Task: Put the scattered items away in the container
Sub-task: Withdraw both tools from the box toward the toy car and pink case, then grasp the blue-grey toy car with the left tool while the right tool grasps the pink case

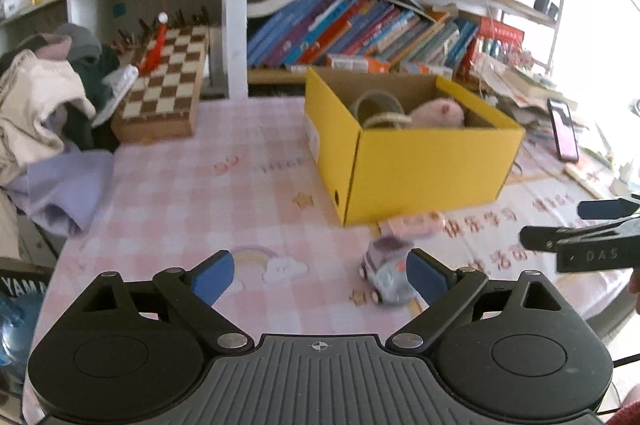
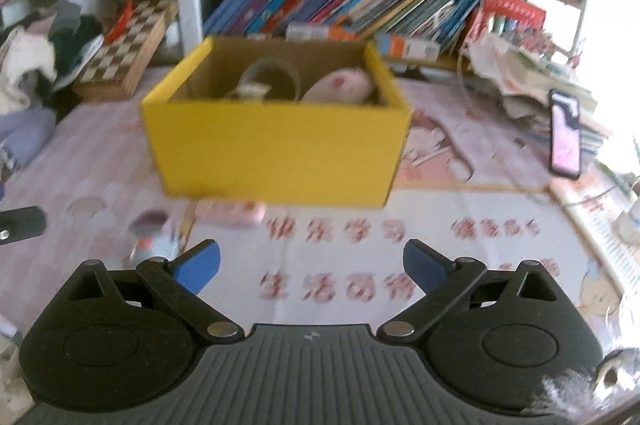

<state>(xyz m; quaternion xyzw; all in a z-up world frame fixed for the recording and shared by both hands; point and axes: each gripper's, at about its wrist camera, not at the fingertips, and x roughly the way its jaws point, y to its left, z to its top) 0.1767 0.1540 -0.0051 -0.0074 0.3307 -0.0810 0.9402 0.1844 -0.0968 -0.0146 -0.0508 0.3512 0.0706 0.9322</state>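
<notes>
2 blue pads of the left gripper (image 1: 320, 279) stand spread and empty, a grey toy car (image 1: 387, 275) on the table just beside the right pad at 3 o'clock. Right view: the right gripper (image 2: 311, 265) gapes empty too, the yellow box (image 2: 276, 149) at 12 o'clock holding what seems a pink plush (image 2: 342, 85).

The yellow box (image 2: 280, 149) is motion-blurred in the right wrist view; its near wall hides the lower parts of the tape roll (image 2: 272, 79) and pink plush (image 2: 340, 85). The toy car (image 1: 386, 271) is partly covered by a blue finger pad (image 1: 426, 277). The pink item (image 2: 232, 213) is too blurred to identify.
</notes>
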